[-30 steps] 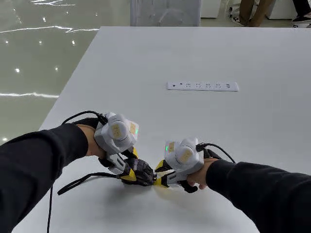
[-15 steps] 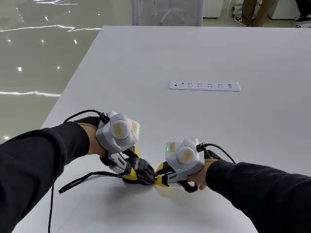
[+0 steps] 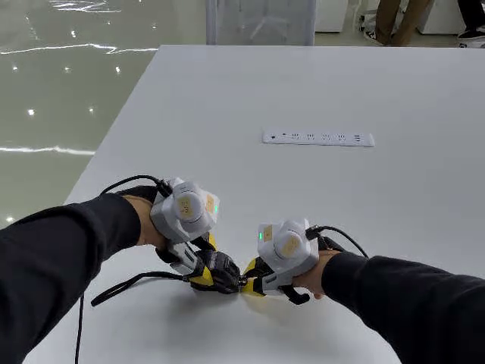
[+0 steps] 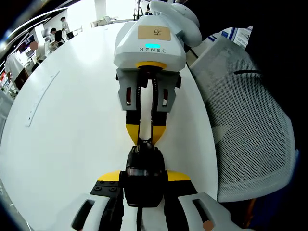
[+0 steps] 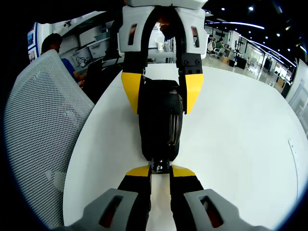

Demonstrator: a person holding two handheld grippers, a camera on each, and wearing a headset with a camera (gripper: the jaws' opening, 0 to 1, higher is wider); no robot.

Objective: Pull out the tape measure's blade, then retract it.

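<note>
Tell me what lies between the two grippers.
The tape measure. The left gripper clamps its case; the right gripper pinches its hook at the case's mouth. Both gripper views show this.

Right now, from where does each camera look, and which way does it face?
Head view: on the person's head, looking forward and down at the table; both sleeves, left gripper and right gripper show.
Left gripper view: rides that gripper, looks along its jaws, shut on the tape measure, toward the right gripper.
Right gripper view: rides that gripper, faces back; its jaws pinch the blade's end.
Shared: both gripper views see the tape measure from opposite ends.
</note>
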